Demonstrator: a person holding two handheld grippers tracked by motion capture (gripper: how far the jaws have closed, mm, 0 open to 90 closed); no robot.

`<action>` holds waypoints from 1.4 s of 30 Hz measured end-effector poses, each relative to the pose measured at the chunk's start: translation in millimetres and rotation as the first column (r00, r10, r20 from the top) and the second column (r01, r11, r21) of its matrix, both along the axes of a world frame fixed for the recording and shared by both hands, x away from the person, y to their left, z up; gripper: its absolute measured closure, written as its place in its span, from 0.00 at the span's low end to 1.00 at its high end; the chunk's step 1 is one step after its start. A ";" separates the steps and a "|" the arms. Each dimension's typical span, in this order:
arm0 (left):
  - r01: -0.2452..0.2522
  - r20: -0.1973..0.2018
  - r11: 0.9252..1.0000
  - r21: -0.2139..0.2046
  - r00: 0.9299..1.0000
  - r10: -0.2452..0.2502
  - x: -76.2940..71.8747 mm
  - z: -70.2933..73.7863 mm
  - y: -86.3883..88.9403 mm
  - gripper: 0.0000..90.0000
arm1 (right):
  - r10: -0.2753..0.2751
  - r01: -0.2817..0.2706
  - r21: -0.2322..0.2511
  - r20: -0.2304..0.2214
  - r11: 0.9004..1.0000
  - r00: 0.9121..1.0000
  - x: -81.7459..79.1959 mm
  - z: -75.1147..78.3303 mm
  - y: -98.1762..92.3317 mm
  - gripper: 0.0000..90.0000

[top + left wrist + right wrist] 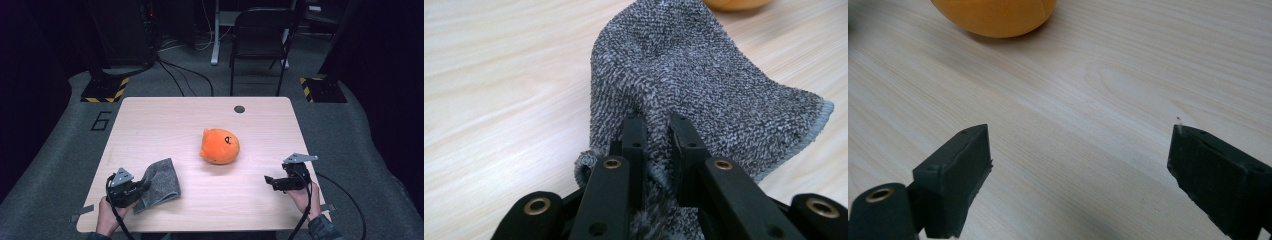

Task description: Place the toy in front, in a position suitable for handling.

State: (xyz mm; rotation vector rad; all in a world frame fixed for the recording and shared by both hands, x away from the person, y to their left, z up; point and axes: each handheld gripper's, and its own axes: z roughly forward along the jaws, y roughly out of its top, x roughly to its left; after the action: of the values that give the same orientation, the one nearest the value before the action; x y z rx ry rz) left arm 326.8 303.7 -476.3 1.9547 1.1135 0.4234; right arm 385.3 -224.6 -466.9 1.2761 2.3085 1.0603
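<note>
Your left tool [656,131] is clamped on the grey towel [704,85]: both jaws pinch a bunched fold at the cloth's near edge, and the rest of the towel fans out ahead of the tool onto the worktop [499,75]. From the high view, the left tool [131,189] sits at the near left of the worktop with the towel [161,182] spreading away from its jaws toward the centre. Your right tool [1078,165] has its jaws standing wide apart with nothing between them, just bare worktop under the gap. The orange plush toy [995,15] lies ahead of the right tool, well apart from its jaws; in the high view the toy [220,146] sits beyond the towel, not touching it.
</note>
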 end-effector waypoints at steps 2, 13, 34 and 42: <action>0.031 0.005 1.000 -0.003 0.999 -0.031 -1.2 3.9 -6.3 0.88 | 0.006 -0.006 -0.006 0.004 1.000 1.000 0.5 0.2 -0.4 0.11; 0.158 0.021 0.987 0.003 0.987 -0.158 3.7 12.8 -47.7 0.88 | -0.003 0.003 -0.001 0.004 1.000 1.000 -0.5 0.5 -1.2 0.11; 0.339 -0.008 0.940 0.029 0.941 -0.339 27.1 5.2 -126.9 0.88 | -0.010 0.010 -0.008 0.005 1.000 1.000 -0.8 0.8 -3.2 0.12; 0.390 -0.032 0.920 0.037 0.921 -0.389 36.4 -2.7 -156.9 0.87 | -0.002 0.003 -0.013 0.007 1.000 1.000 -1.3 0.5 -3.0 0.12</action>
State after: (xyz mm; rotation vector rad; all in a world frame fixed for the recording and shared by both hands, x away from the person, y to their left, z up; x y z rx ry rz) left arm 363.2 146.7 -479.0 2.1602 0.7050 0.2081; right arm 384.0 -227.6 -466.3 1.2684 2.3046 1.0452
